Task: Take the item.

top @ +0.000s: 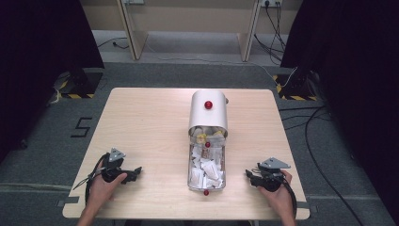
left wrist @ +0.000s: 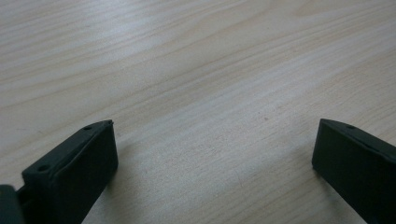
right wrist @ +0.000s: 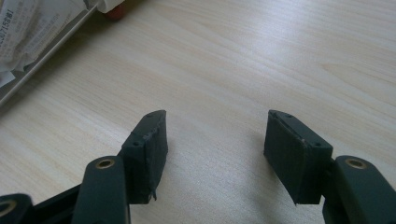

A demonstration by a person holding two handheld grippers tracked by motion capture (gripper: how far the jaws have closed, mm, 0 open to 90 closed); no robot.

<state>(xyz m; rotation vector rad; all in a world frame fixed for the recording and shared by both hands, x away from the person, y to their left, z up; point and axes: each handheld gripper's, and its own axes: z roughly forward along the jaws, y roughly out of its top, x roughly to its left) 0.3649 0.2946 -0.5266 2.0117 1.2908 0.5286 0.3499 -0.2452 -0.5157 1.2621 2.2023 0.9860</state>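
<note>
A clear drawer-like tray (top: 206,186) full of white paper packets sticks out of a rounded silver box (top: 208,115) at the table's middle; red knobs mark the box top and the tray's front. My left gripper (top: 138,171) rests near the front left of the table, pointing right, jaws wide open over bare wood (left wrist: 215,140). My right gripper (top: 248,174) rests at the front right, pointing left toward the tray, jaws open with nothing between them (right wrist: 215,135). In the right gripper view the tray's corner (right wrist: 56,39) and a red knob (right wrist: 114,11) lie at the upper left.
The light wooden table (top: 141,122) stands on grey carpet. Cables trail from both grippers and across the floor at the right. Table legs and dark curtains stand beyond the far edge.
</note>
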